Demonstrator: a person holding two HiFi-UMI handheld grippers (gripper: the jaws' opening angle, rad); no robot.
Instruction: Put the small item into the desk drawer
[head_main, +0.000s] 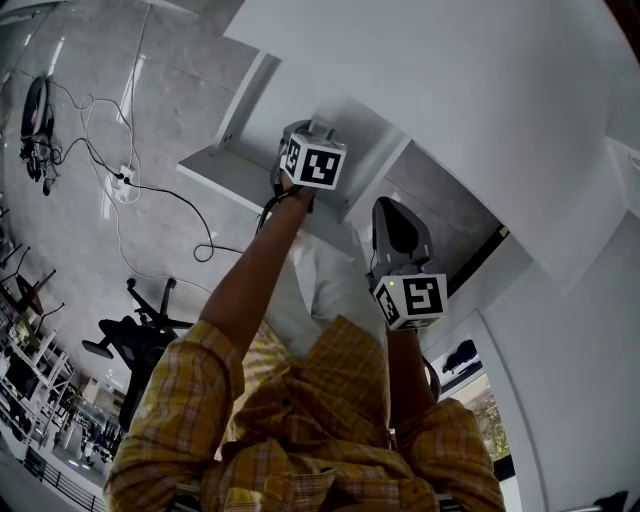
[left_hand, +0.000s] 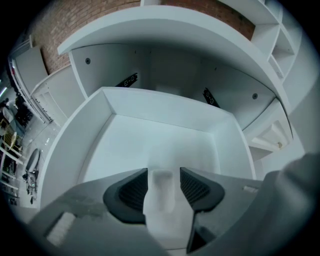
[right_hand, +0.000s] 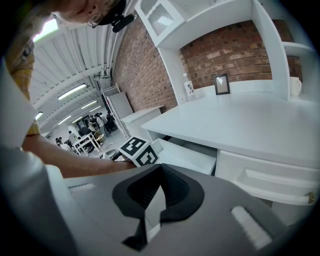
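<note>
- A person's left gripper (left_hand: 163, 172) hangs over the open white desk drawer (left_hand: 150, 145), its fingers (left_hand: 131, 192) spread wide.
- The small item (left_hand: 161, 202), a pale, blurred block, stands between those fingers above the drawer's floor; the pads do not visibly press it.
- The right gripper (right_hand: 160, 167) is held beside the desk, its fingers (right_hand: 177, 192) pressed together with nothing between them.
- Beyond it, a framed picture (right_hand: 221, 84) stands on the white surface (right_hand: 250, 125) against a brick wall (right_hand: 225, 52).
</note>
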